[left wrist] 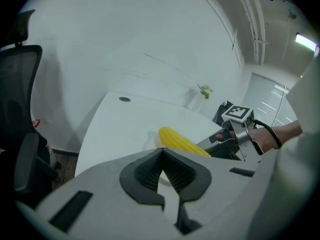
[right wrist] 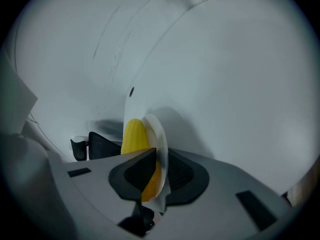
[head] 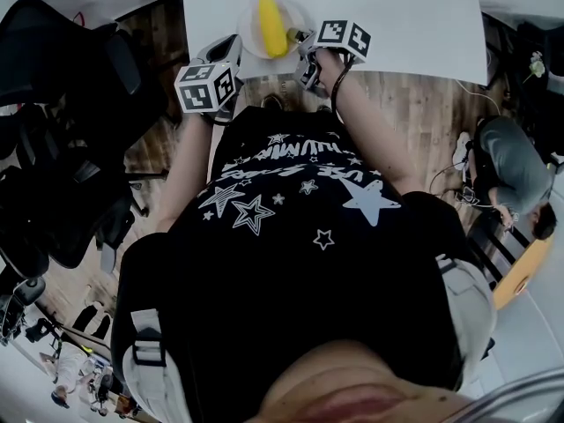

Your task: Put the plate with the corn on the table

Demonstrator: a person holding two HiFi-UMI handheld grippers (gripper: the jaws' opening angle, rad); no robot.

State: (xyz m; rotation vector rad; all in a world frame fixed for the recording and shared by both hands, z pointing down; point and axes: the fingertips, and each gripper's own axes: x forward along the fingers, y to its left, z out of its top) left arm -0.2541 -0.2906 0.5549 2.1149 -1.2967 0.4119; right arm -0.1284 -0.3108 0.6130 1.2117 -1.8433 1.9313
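A white plate (head: 249, 23) with a yellow corn cob (head: 271, 26) rests on the near edge of the white table (head: 397, 16). My right gripper (head: 305, 44) is at the plate's right rim. In the right gripper view the plate's rim (right wrist: 161, 134) stands between the jaws of this gripper (right wrist: 161, 160), with the corn (right wrist: 133, 134) to its left. A sliver of yellow shows between one pad and the rim, so the jaws are slightly apart. My left gripper (head: 231, 55) sits just off the plate's left side. Its jaw tips meet (left wrist: 161, 154), empty, with the corn (left wrist: 182, 140) beyond them.
Black office chairs (head: 62, 148) crowd the left side over a wooden floor. A person (head: 515, 174) crouches at the right. The table has a small cable hole (left wrist: 124, 99) and a little plant (left wrist: 204, 90) past its far edge.
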